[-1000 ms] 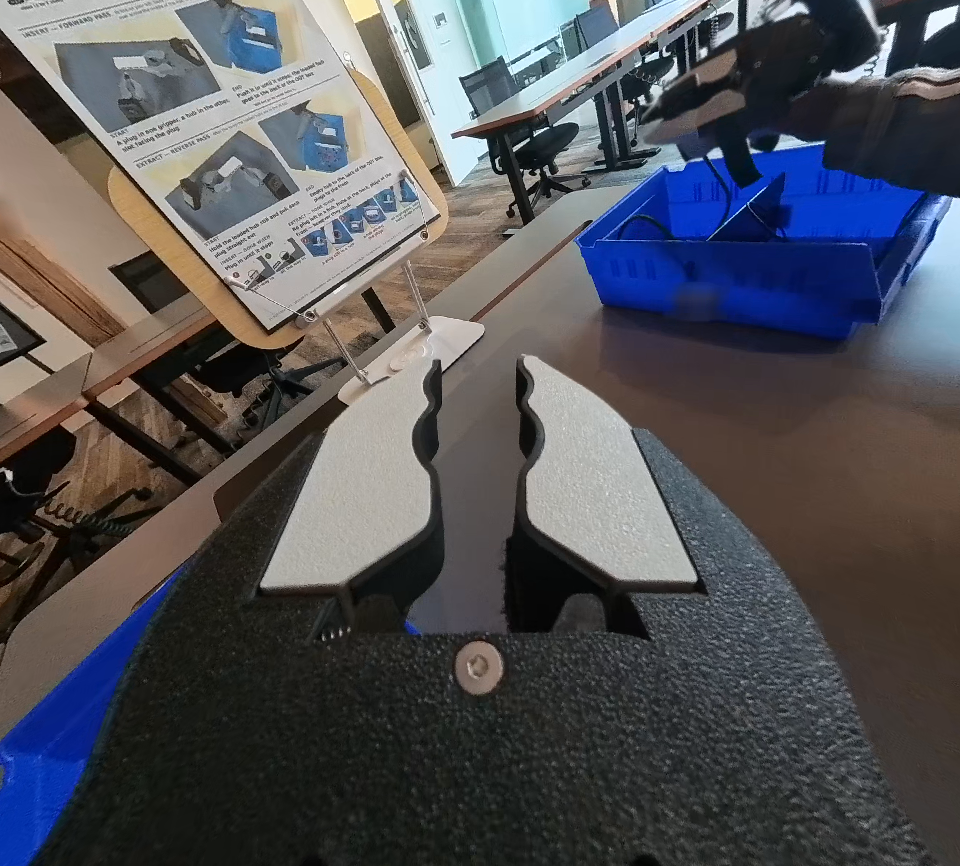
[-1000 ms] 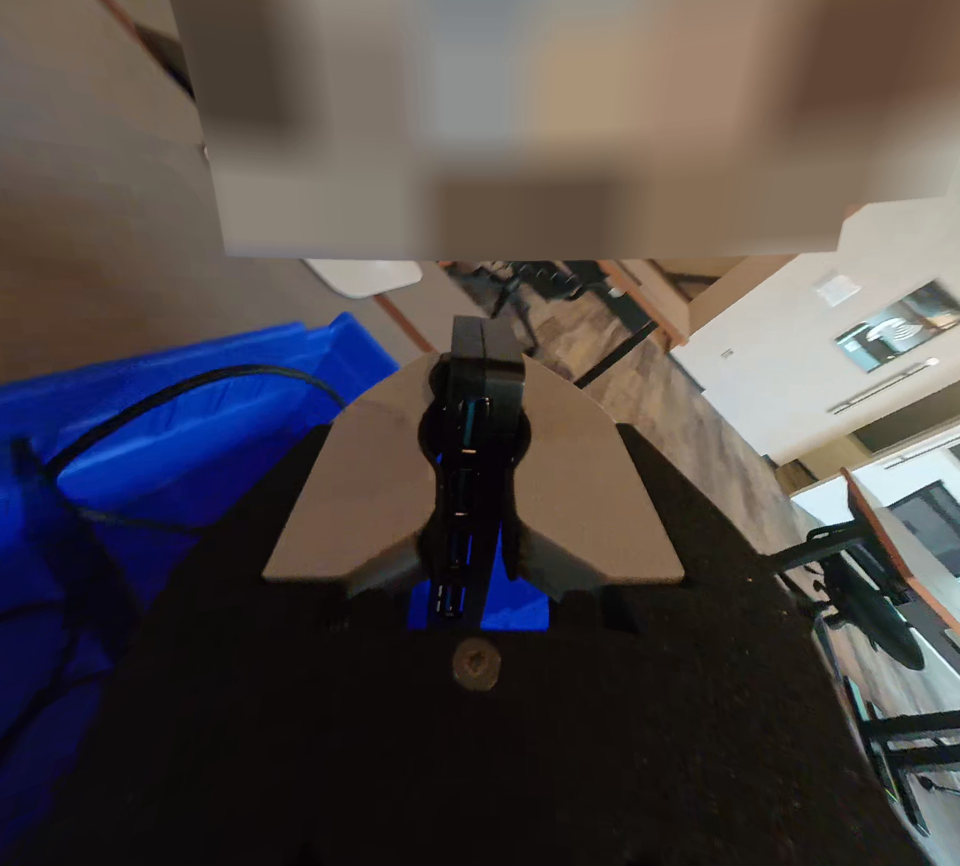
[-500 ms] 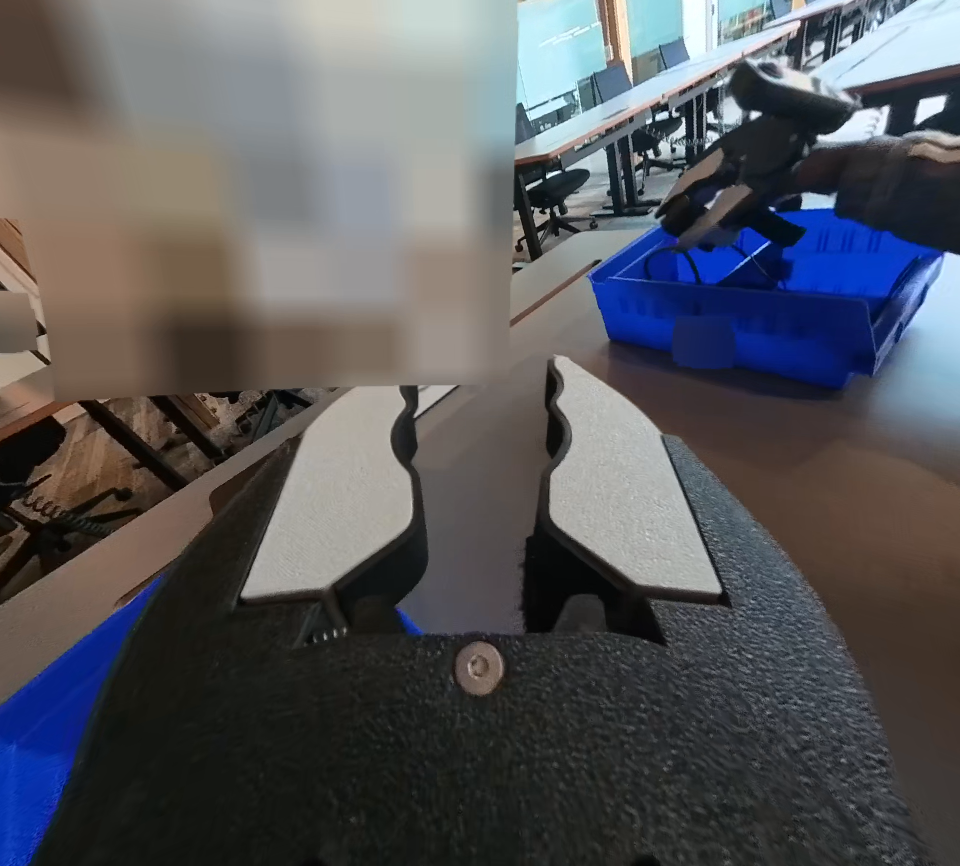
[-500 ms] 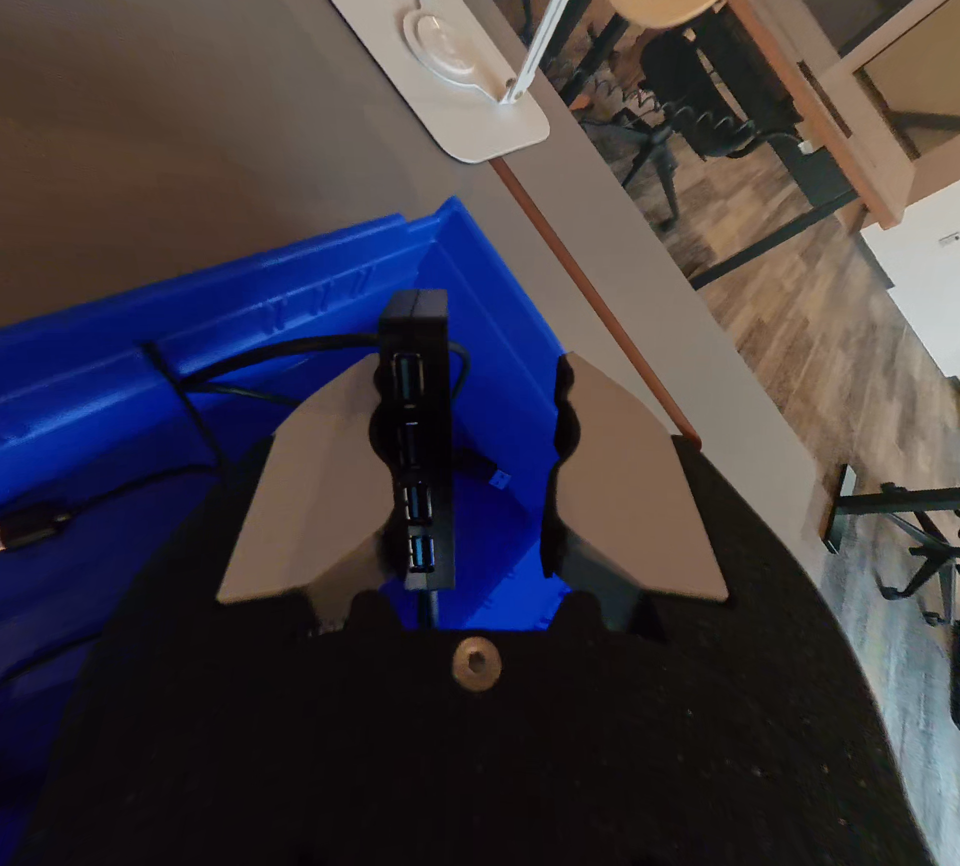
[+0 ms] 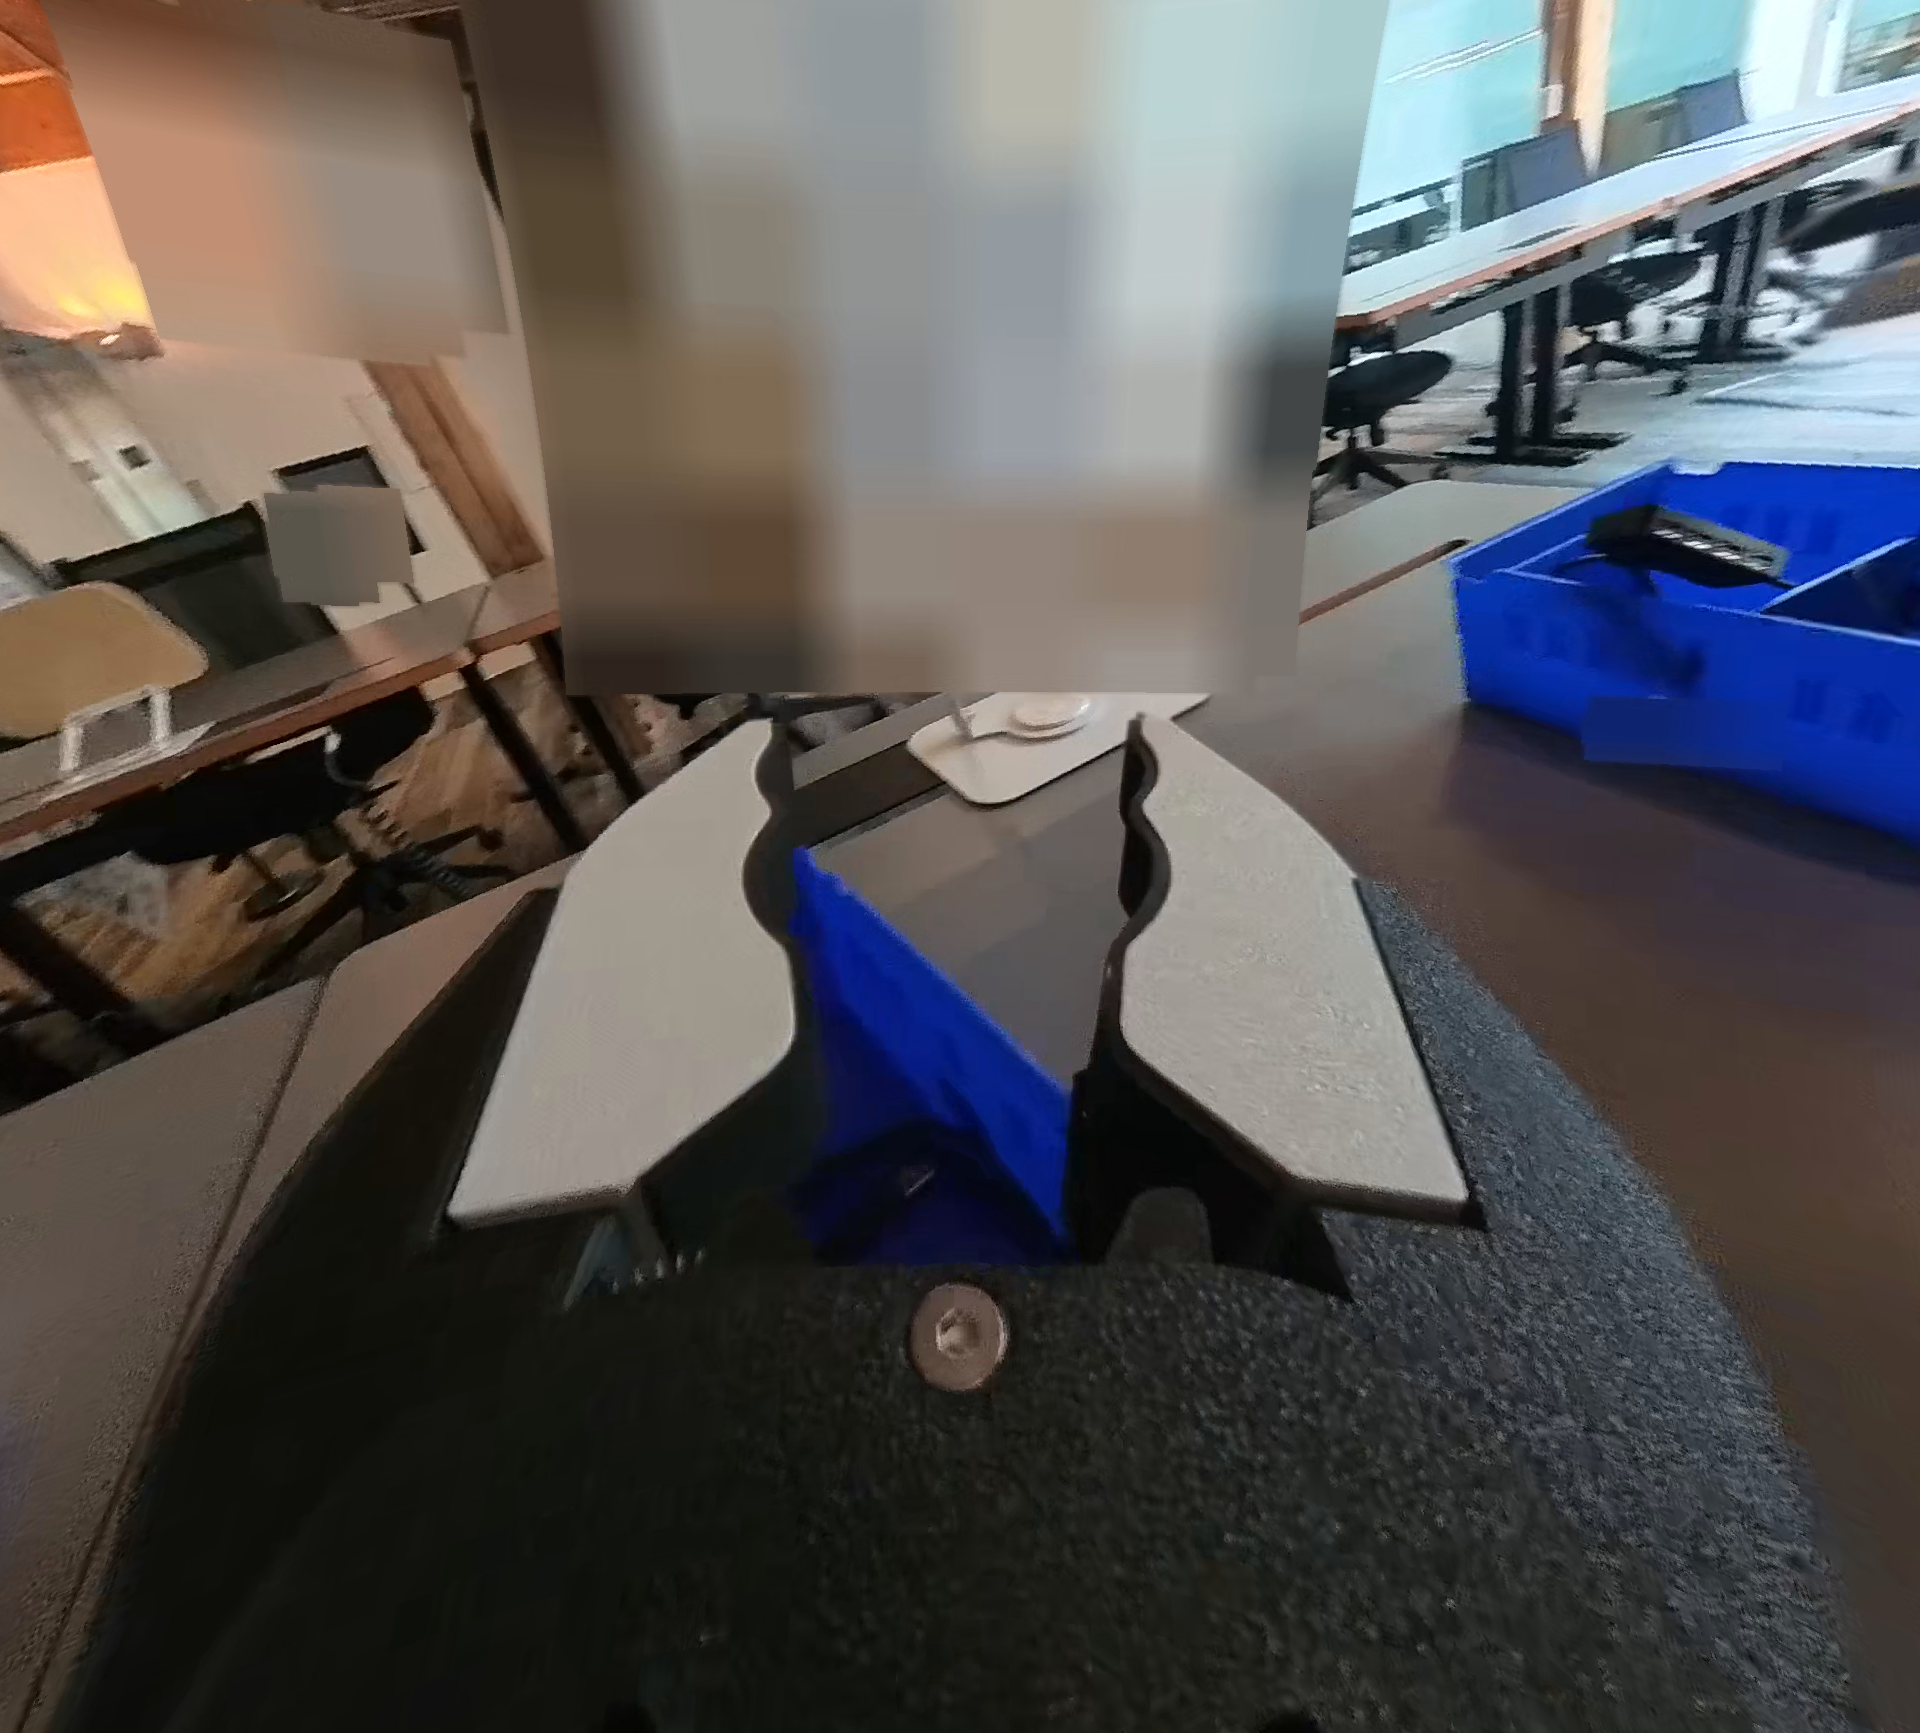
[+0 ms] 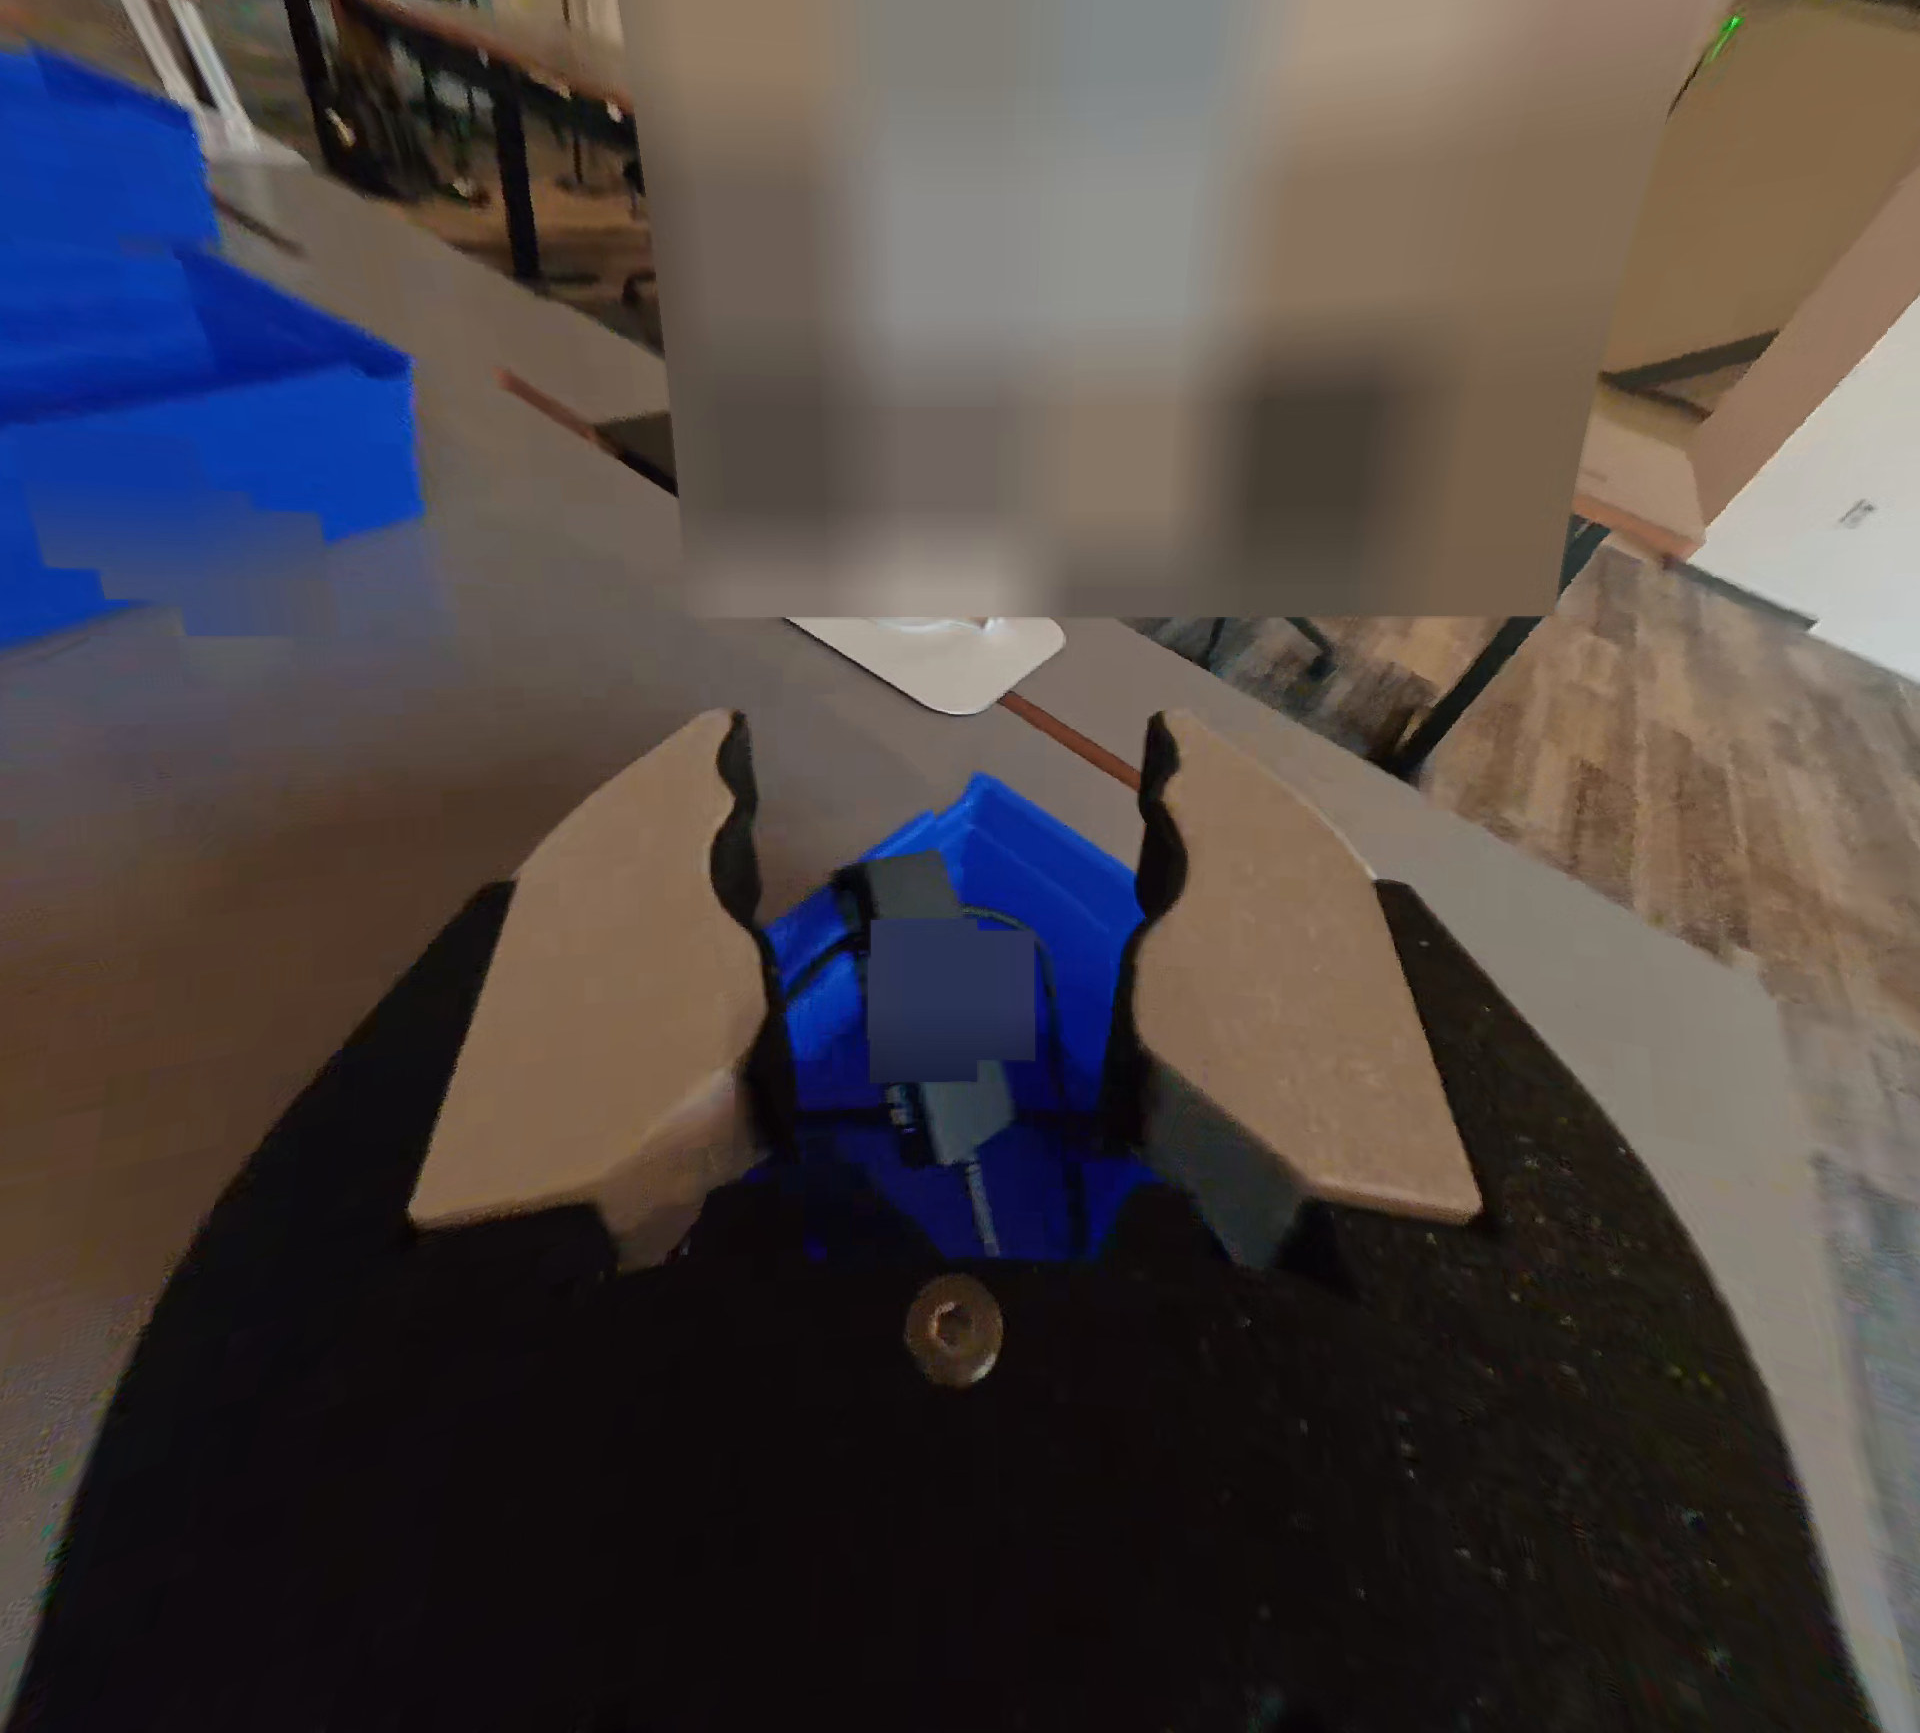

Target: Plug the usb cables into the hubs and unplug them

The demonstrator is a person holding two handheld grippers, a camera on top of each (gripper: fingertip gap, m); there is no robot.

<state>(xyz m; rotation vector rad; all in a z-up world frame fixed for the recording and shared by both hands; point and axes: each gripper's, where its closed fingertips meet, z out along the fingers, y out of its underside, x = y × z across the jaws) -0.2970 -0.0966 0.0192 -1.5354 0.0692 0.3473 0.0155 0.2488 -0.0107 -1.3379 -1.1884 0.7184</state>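
Two grippers: both with fingers spread apart, nothing held
Left gripper [image 5: 945, 862]: above the near blue bin [image 5: 914, 1029]; a corner of it shows through the gap
Right gripper [image 6: 945, 810]: above a blue bin [image 6: 1039, 862]; black usb hub [image 6: 961, 1117] with its thin cable [image 6: 1049, 987] lies inside, clear of the fingers
Far blue bin [image 5: 1621, 655]: well right of the left gripper on the dark table [image 5: 1558, 904]; a black hub [image 5: 1683, 545] rests in it
White stand base [image 5: 1029, 743]: beyond the left gripper; near the table edge
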